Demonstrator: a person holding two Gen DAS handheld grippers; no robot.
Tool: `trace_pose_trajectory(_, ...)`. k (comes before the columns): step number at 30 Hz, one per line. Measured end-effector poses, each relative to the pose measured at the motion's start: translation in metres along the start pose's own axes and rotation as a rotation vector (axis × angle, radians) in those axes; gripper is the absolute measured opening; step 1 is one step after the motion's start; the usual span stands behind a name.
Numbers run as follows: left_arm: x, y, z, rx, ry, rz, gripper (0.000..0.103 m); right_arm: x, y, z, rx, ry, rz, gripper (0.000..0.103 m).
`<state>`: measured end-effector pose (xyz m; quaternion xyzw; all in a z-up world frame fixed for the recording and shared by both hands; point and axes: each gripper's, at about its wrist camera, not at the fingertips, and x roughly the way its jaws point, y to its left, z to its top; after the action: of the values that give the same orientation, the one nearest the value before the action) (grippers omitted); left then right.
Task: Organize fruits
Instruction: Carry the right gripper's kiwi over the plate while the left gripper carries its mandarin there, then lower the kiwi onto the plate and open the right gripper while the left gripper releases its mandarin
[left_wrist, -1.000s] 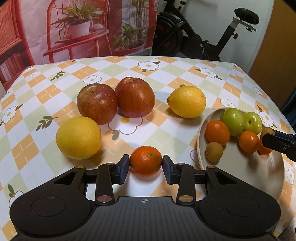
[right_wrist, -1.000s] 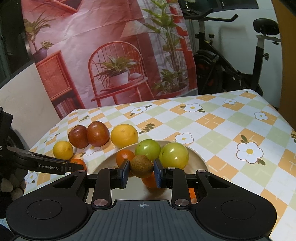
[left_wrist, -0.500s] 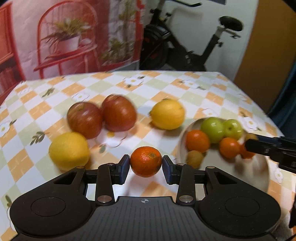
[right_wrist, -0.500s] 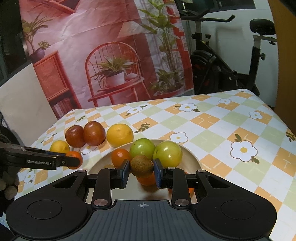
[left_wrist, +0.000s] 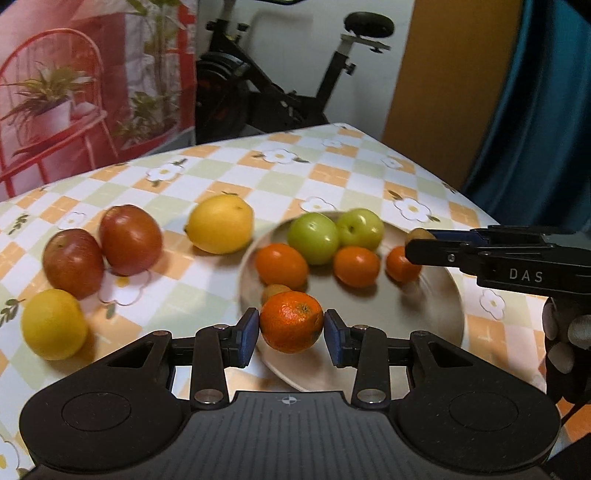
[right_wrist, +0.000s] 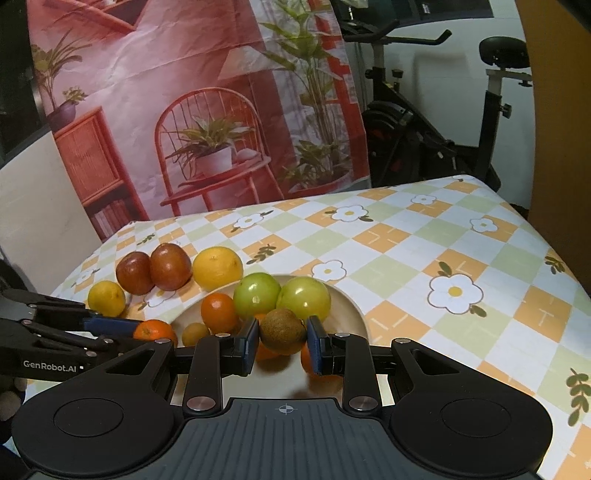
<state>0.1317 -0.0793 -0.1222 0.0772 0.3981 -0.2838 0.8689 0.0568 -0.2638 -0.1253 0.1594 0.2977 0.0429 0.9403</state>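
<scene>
Two grippers are at work, and each one holds a fruit. My left gripper (left_wrist: 291, 330) is squeezed on a mandarin (left_wrist: 291, 321), with a blue pad tight against each side of it. I see the mandarin up in the air, just over the near edge of the plate (left_wrist: 436, 317). My right gripper (right_wrist: 282, 343) is squeezed on a brown kiwi (right_wrist: 282, 330), and its pads press both sides too. The kiwi hangs over the middle of the plate, above the small orange fruits.

On the plate sit two green apples (left_wrist: 314, 238) side by side at the far side. Three small orange fruits (left_wrist: 282, 266) lie in front of them, nearer to me. One more little kiwi (left_wrist: 275, 290) lies on the plate just behind the mandarin, mostly hidden by it.

Left of the plate, on the checked tablecloth (left_wrist: 332, 177), lies a yellow lemon (left_wrist: 220, 229), just beside the plate's rim. Farther left of the plate sit two red apples (left_wrist: 131, 240), touching each other. A second lemon (left_wrist: 53, 324) lies farthest left of the plate, near the closer red apple.

Behind the table, past the plate, stands an exercise bike (left_wrist: 295, 85). A gloved hand (left_wrist: 565, 339) shows to the right of the plate, under the right gripper.
</scene>
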Motion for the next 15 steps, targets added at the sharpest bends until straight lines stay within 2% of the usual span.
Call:
trace_pose_trajectory(9, 0.014, -0.004, -0.008, 0.012, 0.056, -0.017, 0.040, -0.001, 0.002, -0.012, -0.003, 0.041, -0.008, 0.026)
trace_pose_trajectory(15, 0.018, -0.005, -0.008, 0.019, 0.056, -0.015, 0.040, 0.000, 0.001, -0.015, -0.006, 0.070, -0.039, 0.026)
